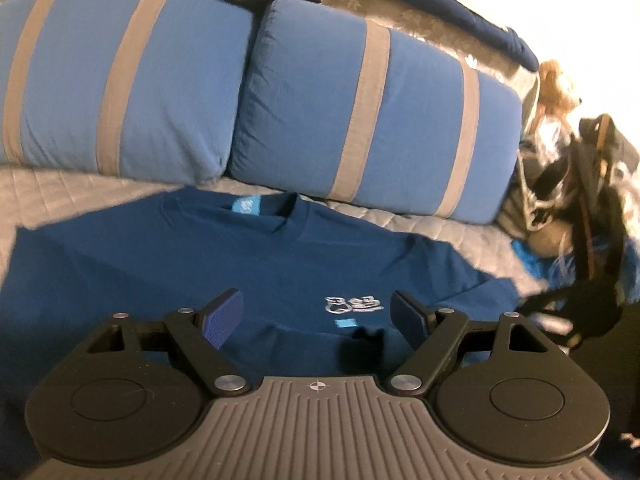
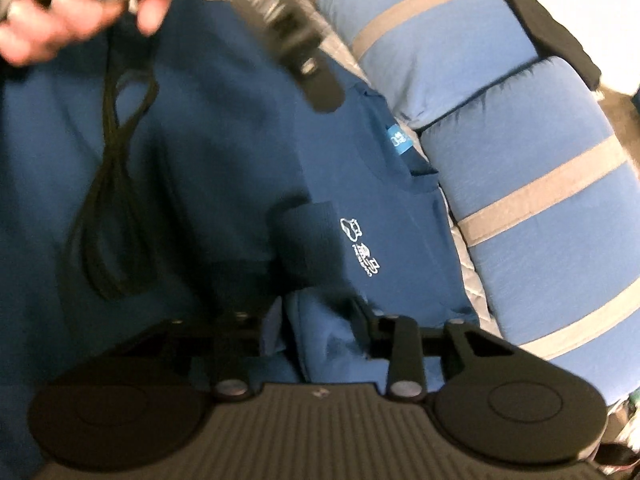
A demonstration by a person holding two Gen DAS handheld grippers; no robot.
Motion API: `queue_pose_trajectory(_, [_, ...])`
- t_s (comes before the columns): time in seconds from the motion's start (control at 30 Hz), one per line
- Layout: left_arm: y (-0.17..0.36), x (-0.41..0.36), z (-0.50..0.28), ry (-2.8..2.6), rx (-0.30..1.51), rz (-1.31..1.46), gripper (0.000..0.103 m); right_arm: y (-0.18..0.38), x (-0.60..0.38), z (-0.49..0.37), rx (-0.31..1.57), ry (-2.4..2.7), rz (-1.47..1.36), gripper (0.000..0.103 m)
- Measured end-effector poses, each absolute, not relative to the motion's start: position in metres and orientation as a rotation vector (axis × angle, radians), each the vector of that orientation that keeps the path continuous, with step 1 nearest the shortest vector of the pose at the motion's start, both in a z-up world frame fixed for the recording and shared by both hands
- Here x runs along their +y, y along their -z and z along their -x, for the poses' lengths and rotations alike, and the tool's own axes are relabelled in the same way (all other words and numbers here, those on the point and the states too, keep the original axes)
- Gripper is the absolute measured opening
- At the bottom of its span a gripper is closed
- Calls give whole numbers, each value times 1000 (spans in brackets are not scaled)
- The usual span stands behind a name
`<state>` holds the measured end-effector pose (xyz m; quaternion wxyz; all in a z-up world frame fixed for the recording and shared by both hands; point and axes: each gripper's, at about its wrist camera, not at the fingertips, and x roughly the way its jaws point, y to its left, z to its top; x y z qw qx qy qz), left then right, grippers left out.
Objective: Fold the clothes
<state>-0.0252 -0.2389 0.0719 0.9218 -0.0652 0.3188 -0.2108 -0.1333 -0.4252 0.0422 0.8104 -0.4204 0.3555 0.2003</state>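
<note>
Blue cotton T-shirt (image 1: 248,264): lies front-up on the bed (image 1: 72,196), collar at 12 o'clock toward the pillows, white chest logo (image 1: 352,305) facing up. Judged laid flat so that sleeves and sides can be folded inward.

Left tongs (image 1: 318,314): spread wide, nothing between the pads, hovering over the shirt's chest with the logo just off centre at 1 o'clock. Judged poised to pin or pick a fold line; not yet gripping.

Right tongs (image 2: 316,316): about half open, a bunched wad of the shirt's fabric sitting between the pads near 6 o'clock of that view. Blur hides whether the pads press on it; probably a sleeve or hem gathered for folding over.

Hand (image 2: 60,12): at 10 o'clock in the right wrist view, gripping the other tool's handle, a black cord loop (image 2: 116,184) dangling below it.

Striped blue pillows (image 1: 372,116): stacked along the headboard side at 12 o'clock, clear of the shirt.

Clutter of bags and straps (image 1: 580,208): at 3 o'clock, off the bed edge, apart from the work.
</note>
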Motion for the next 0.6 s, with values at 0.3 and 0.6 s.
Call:
queue_pose_trajectory(0.3, [-54, -222, -4, 525, 907, 447, 81, -45, -432, 142, 690, -376, 834, 10])
queue_pose_trajectory(0.6, [7, -229, -48, 593, 1298, 1106, 81, -72, -459, 152, 612, -340, 608, 10])
